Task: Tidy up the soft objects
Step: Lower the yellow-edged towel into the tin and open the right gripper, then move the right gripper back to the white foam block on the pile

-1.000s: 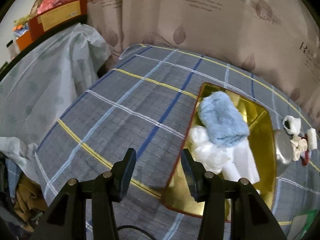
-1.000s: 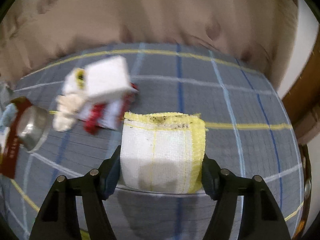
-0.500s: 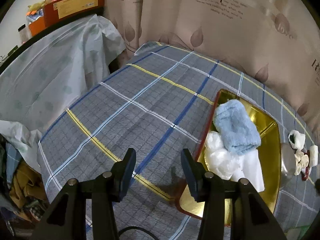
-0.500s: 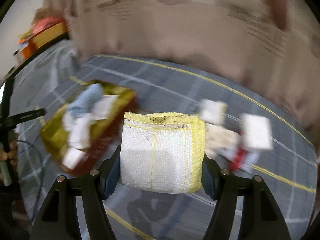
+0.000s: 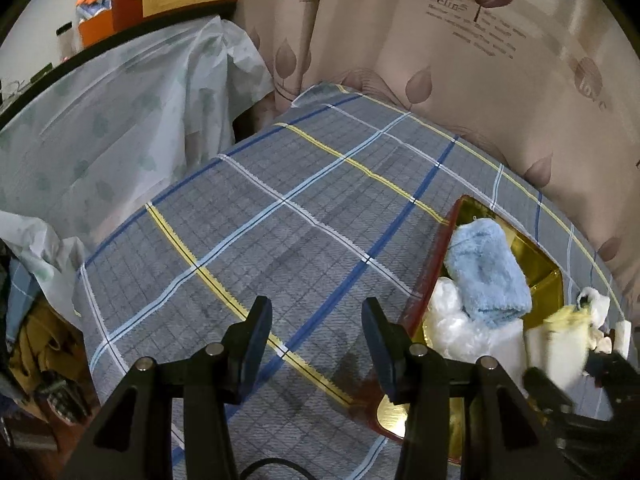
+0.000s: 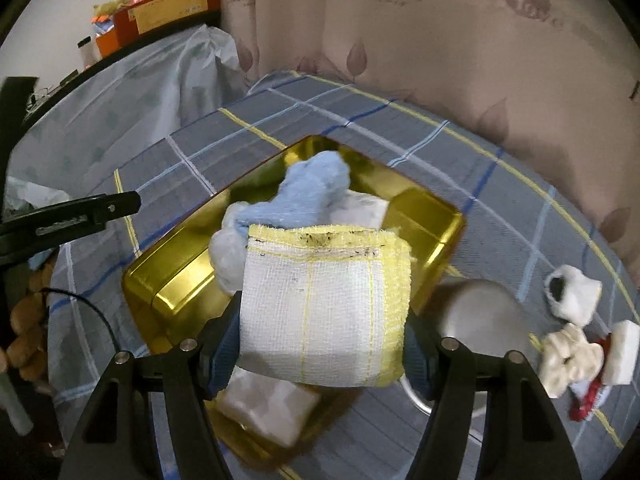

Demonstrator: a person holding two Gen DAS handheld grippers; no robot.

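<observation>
My right gripper [image 6: 320, 340] is shut on a folded white cloth with yellow edging [image 6: 324, 300], held just above the gold tray [image 6: 168, 292]. In the tray lie a rolled blue towel [image 6: 316, 188] and white soft pieces [image 6: 228, 256]. In the left wrist view the same gold tray [image 5: 548, 276] sits at the right with the blue towel [image 5: 486, 268] inside, and the white-and-yellow cloth [image 5: 560, 344] shows blurred at its near end. My left gripper [image 5: 316, 344] is open over bare tablecloth, left of the tray, with nothing between its fingers.
A checked grey-blue tablecloth [image 5: 280, 208] covers the table. Right of the tray stand a metal bowl [image 6: 480, 320], small white soft items [image 6: 572, 296] and a cream and red piece [image 6: 576, 364]. A patterned curtain [image 5: 460, 60] hangs behind, and plastic-covered furniture [image 5: 100, 128] stands at the left.
My right gripper swept left with the cloth, from beside the small white items to over the gold tray. The left gripper drifted slightly left, and the tray now sits farther right in its view.
</observation>
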